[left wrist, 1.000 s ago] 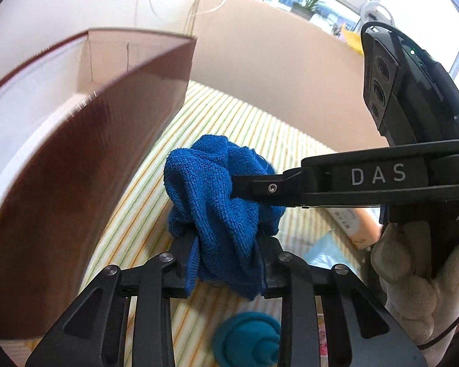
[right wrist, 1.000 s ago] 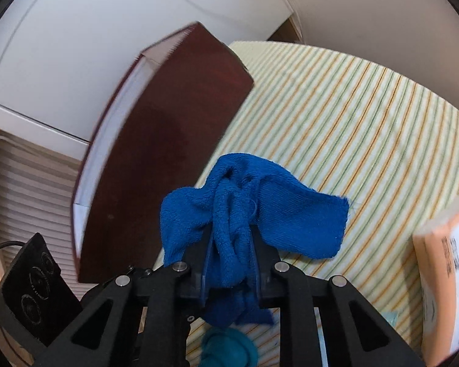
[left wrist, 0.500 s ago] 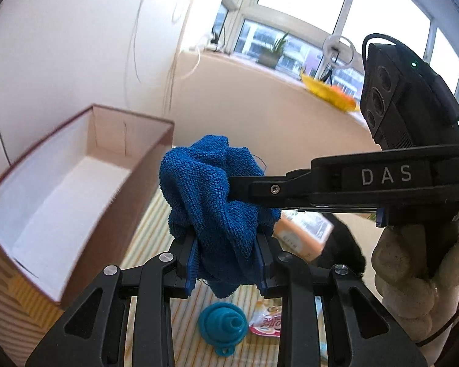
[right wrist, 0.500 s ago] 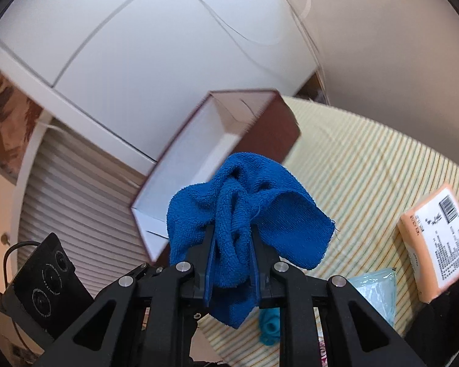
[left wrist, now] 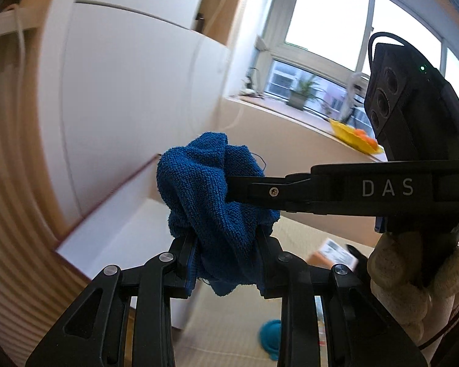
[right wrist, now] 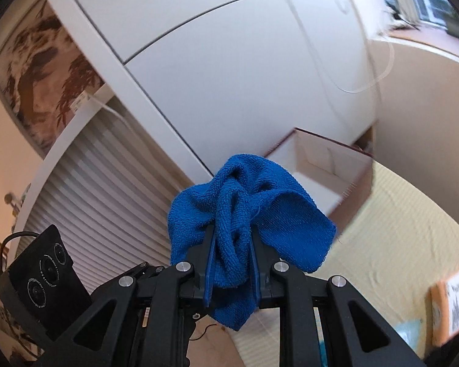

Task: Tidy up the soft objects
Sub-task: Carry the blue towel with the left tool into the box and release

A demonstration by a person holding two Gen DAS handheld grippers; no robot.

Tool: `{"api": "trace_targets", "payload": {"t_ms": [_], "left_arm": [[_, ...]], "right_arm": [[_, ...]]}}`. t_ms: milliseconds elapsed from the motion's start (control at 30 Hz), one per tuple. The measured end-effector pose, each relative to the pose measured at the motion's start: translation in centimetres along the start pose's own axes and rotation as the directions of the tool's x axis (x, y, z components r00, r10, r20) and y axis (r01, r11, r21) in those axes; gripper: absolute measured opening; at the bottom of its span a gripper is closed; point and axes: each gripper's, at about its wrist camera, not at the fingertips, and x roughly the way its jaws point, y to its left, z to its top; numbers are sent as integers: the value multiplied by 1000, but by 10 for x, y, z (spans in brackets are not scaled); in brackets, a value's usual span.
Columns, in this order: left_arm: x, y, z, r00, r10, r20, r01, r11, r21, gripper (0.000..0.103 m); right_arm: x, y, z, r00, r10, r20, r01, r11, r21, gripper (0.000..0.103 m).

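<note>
A crumpled blue towel hangs in the air, gripped from two sides. My left gripper is shut on its lower folds. My right gripper reaches in from the right and pinches the same bundle higher up. In the right wrist view the towel bulges out above my right gripper, whose pads squeeze a thick twist of cloth, with a loose flap drooping to the right. An open brown box with a white inside sits below and behind the towel, and shows again as the box against the wall.
A striped tablecloth covers the table. On it lie a teal rubber piece and an orange packet. A gloved hand holds the right gripper. A white wall panel and a window sill stand behind the box.
Both grippers have risen with the towel held between them. The box, close beside the towel before, now lies lower and farther off with its open top in view.
</note>
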Motion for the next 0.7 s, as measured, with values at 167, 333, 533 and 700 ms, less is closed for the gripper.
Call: {"api": "trace_targets", "payload": {"t_ms": [167, 333, 533, 700], "left_arm": [[7, 28, 5, 998, 64, 1, -64, 998, -18, 27], [20, 46, -1, 992, 122, -40, -123, 992, -32, 28], [36, 61, -12, 967, 237, -95, -240, 970, -25, 64], [35, 68, -15, 963, 252, -96, -258, 964, -57, 65]], "right_arm": [[31, 10, 12, 999, 39, -21, -39, 999, -32, 19], [61, 2, 17, 996, 60, -60, -61, 998, -8, 19], [70, -14, 11, 998, -40, -57, 40, 999, 0, 69], [45, -31, 5, 997, -67, -22, 68, 997, 31, 72]]}}
